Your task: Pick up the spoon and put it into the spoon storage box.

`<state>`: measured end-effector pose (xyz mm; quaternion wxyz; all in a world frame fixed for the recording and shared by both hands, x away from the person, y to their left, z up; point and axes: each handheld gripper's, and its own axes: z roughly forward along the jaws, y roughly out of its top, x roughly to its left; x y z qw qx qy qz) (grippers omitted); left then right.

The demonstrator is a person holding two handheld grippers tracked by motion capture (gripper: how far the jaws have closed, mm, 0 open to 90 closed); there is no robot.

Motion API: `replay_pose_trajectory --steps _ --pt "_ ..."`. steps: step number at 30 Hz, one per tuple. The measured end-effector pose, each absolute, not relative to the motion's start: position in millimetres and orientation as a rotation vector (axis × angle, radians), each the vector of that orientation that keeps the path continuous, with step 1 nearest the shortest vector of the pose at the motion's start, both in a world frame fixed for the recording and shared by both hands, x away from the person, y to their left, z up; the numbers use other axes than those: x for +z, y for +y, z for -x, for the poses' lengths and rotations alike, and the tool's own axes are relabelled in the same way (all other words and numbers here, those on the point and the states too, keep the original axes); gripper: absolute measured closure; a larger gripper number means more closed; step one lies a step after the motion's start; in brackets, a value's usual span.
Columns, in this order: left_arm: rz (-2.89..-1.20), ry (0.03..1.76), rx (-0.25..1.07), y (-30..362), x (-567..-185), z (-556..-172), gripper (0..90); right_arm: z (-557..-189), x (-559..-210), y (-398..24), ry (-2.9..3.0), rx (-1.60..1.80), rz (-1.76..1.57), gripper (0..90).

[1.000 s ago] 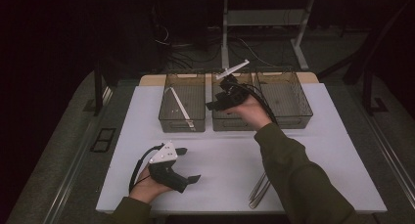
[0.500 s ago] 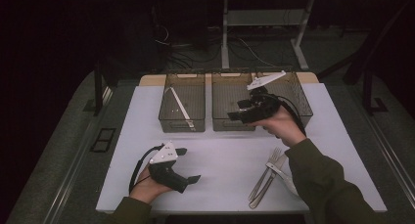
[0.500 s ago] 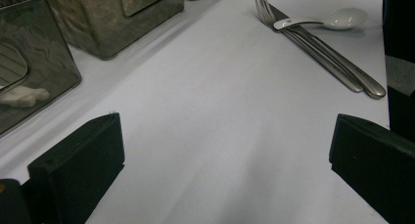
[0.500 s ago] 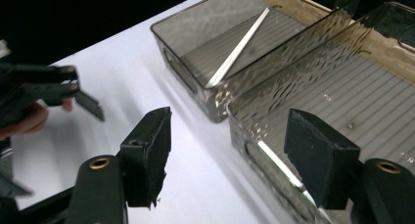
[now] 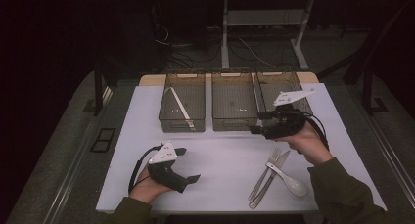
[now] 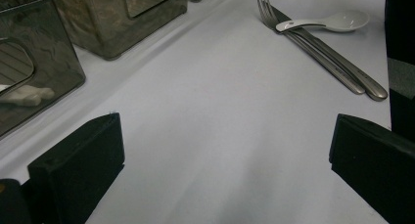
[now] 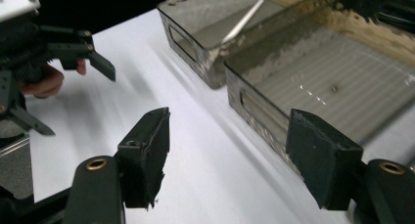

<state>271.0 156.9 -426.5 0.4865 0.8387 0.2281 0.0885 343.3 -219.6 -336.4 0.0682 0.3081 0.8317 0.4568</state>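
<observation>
My left gripper point(image 5: 190, 164) rests on the white table point(image 5: 225, 155) at the front left, open, with bare table between its jaws point(image 6: 225, 150). My right gripper point(image 5: 254, 123) is held above the table just in front of the right-hand bin point(image 5: 274, 82), pointing left. It is open, its jaws have just been opening, and nothing is between them point(image 7: 227, 145). A fork point(image 5: 266, 172), a knife point(image 5: 262, 190) and a white spoon point(image 5: 291, 182) lie together at the front right, below the right hand. Ahead of the left gripper I see the fork point(image 6: 303, 38) and spoon point(image 6: 337, 21).
Three smoky clear bins stand in a row at the back of the table. The left bin point(image 5: 182, 121) holds a white utensil point(image 5: 178, 106) lying at a slant. The middle bin point(image 5: 234, 122) looks almost bare. Dark floor surrounds the table.
The right gripper has moved from above the middle bin to the right and nearer the person. The left gripper has stayed where it was.
</observation>
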Motion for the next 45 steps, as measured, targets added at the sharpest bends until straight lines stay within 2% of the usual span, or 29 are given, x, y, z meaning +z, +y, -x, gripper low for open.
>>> replay_pose_trajectory --steps 22,45 --pt "-2.028 0.573 0.224 159.5 -425.2 -270.2 0.0 -291.1 -383.7 -284.8 2.493 1.288 -1.041 33.0" --pt "-2.035 0.575 0.223 159.0 -426.0 -270.0 0.0 -249.6 -417.6 -312.7 2.586 1.145 -1.136 34.7"
